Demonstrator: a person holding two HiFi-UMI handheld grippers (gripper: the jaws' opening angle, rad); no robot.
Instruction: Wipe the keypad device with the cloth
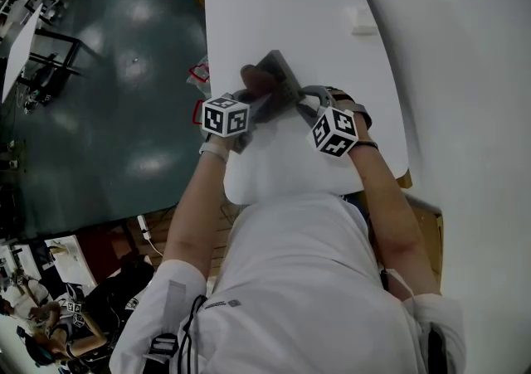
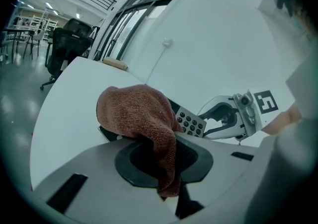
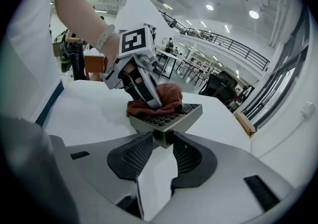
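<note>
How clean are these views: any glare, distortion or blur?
Head view: dim, soft glare patches on the floor. Left gripper view: heavy fisheye, black corners, cloth and keypad sharp. Right gripper view: same fisheye, ceiling lights blown out.

Bunched rust-brown cloth (image 2: 136,113) rests on one end of the grey keypad device (image 3: 166,118).
</note>
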